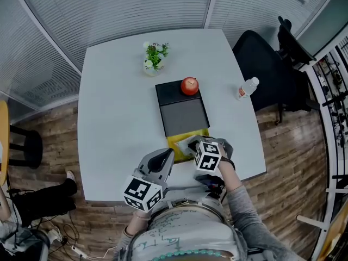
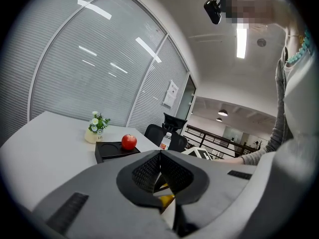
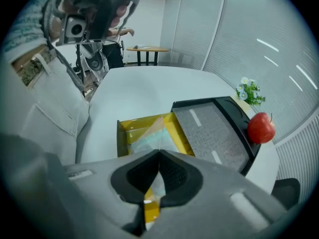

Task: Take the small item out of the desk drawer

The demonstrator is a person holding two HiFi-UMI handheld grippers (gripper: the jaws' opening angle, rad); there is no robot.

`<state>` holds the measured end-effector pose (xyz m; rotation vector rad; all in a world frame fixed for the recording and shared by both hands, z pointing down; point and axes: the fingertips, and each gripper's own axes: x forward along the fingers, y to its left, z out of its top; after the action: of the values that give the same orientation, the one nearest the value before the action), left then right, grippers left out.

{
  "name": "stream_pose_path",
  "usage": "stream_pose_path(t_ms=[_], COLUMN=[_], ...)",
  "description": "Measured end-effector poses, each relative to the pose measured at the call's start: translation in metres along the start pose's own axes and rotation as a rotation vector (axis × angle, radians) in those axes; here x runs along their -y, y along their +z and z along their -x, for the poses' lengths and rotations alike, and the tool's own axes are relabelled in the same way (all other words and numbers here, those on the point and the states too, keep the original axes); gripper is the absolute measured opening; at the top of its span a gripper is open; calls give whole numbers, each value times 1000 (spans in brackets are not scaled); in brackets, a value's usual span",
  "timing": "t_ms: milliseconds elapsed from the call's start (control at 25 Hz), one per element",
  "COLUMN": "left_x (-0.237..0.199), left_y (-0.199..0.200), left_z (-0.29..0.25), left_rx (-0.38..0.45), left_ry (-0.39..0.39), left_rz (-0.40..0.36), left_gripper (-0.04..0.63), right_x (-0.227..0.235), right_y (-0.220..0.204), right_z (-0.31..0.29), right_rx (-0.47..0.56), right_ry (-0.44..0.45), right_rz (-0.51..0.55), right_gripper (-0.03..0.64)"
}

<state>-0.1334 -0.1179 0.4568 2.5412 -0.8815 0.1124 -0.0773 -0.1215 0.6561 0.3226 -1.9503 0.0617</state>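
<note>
A black desk organiser (image 1: 182, 113) lies mid-table with its yellow drawer (image 1: 176, 142) pulled out toward me. In the right gripper view the drawer (image 3: 128, 129) holds a small clear plastic packet (image 3: 152, 136). My right gripper (image 3: 158, 157) points steeply down over it, with its jaws shut on the packet's near edge. In the head view the right gripper (image 1: 191, 145) hangs above the drawer. My left gripper (image 1: 167, 156) is just left of the drawer's front corner. Its jaws (image 2: 160, 156) meet at the tips, and only the drawer's yellow shows below them.
A red apple (image 1: 189, 85) rests on the organiser's far end. Behind it stands a small potted plant (image 1: 154, 56), and a water bottle (image 1: 246, 88) sits near the right table edge. A black office chair (image 1: 261, 58) is beyond the right corner, and a stool (image 1: 24, 144) stands at the left.
</note>
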Motion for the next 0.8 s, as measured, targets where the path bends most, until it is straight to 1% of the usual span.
stream_pose_path(t_ms=[320,560,680,800], left_x=[17,25,26,27], left_y=[3,7,10,13], left_z=[-5,-6,-5,-5], left_rx=[8,23,40,53], left_ry=[-19,-12,-4,4], left_rz=[-27,-56,-63,-78], left_gripper=[-2,-2,-2,-2], right_x=[1,3,-1,-6], right_y=[16,31,38,40], right_z=[30,52,62,69], right_rx=[13,38,59,58], right_ry=[-46,-80,-77,-69], right_rz=[35,80,116,157], right_gripper=[3,3,3,3])
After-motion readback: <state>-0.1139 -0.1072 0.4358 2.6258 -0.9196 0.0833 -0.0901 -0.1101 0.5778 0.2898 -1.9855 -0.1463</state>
